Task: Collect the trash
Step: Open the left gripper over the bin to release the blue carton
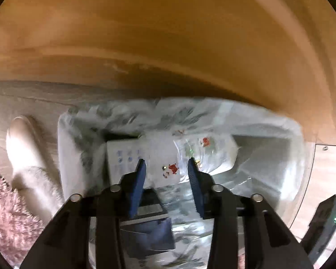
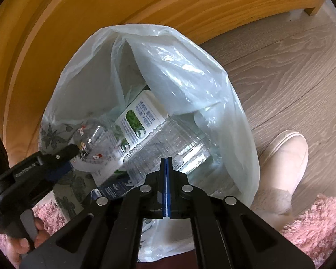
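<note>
Both wrist cameras look steeply down, close above the open trash bag (image 2: pixel 190 85); the blurred left view probably shares its cartons (image 1: pixel 123 157).

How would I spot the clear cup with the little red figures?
Find the white bag against the wooden furniture. Inside it, left of the big ribbed bottle and the white box, is the cup: the only clear piece printed with red figures.

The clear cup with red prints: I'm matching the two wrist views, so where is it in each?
Left wrist: cup at centre, between the left claw's pads, over the bin.
Right wrist: cup at left of centre, at the tip of the left claw.
Shared landmark: the white carton in the bag.
</note>
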The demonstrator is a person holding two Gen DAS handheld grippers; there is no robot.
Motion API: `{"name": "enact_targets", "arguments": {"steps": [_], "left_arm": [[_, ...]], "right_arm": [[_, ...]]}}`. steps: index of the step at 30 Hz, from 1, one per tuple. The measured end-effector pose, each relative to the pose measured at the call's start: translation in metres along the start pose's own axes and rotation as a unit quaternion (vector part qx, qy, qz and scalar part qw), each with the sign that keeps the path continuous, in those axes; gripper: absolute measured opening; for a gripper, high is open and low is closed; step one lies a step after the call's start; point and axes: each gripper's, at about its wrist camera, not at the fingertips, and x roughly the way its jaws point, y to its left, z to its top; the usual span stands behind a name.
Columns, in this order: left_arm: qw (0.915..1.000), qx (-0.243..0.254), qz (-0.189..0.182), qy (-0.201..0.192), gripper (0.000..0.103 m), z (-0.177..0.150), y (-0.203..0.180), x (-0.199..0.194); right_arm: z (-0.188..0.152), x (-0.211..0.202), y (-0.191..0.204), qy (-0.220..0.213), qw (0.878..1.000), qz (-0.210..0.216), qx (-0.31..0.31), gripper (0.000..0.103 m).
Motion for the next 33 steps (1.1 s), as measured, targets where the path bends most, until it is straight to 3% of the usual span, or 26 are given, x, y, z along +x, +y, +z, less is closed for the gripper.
{"name": "enact_targets", "arguments": {"steps": [1, 2, 5, 9, 12, 15, 18, 22, 25, 31, 33], "left_arm": [[0.9996, -0.005, -0.028, 0.004, 0.018, -0.001, 0.000, -0.001], [0.9994, 0.002, -0.034, -0.001, 0.013, -0.004, -0.002, -0.005], [0.9973, 0.068, -0.014, -0.024, 0.005, -0.014, -0.023, -0.022], [0.9848, 0.173, 0.007, -0.015, 0.000, -0.034, -0.056, -0.045], [0.9790, 0.204, -0.001, 0.013, 0.000, -0.046, -0.064, -0.054], [0.9766, 0.207, -0.044, 0.040, 0.000, -0.054, -0.067, -0.057], [0.9748, 0.216, -0.033, 0.046, 0.000, -0.059, -0.073, -0.053], [0.9747, 0.203, 0.015, 0.092, 0.000, -0.061, -0.065, -0.031], [0.9726, 0.195, 0.009, 0.126, 0.000, -0.072, -0.063, -0.017], [0.9655, 0.211, 0.034, 0.148, 0.000, -0.077, -0.075, 0.020], [0.9670, 0.197, 0.015, 0.161, 0.004, -0.075, -0.072, 0.029]], "right_arm": [[0.000, 0.000, 0.000, 0.001, 1.000, -0.001, 0.001, 0.000], [0.000, 0.000, 0.000, 0.001, 1.000, 0.000, 0.002, 0.000], [0.000, 0.000, 0.003, -0.002, 1.000, -0.005, -0.002, 0.000], [-0.002, 0.000, 0.005, -0.004, 1.000, -0.008, 0.000, 0.000], [-0.001, -0.001, 0.006, -0.008, 1.000, -0.013, -0.003, 0.000], [-0.002, 0.000, 0.008, -0.008, 1.000, -0.013, -0.005, 0.000], [-0.002, -0.002, 0.009, -0.009, 1.000, -0.015, -0.004, 0.000], [-0.001, -0.004, 0.003, -0.009, 1.000, -0.011, 0.000, 0.000], [-0.001, -0.003, 0.003, -0.009, 1.000, -0.013, -0.002, 0.000], [-0.001, 0.000, 0.004, -0.010, 1.000, -0.016, -0.004, 0.000], [-0.002, 0.001, 0.002, -0.009, 1.000, -0.013, -0.001, 0.000]]}}
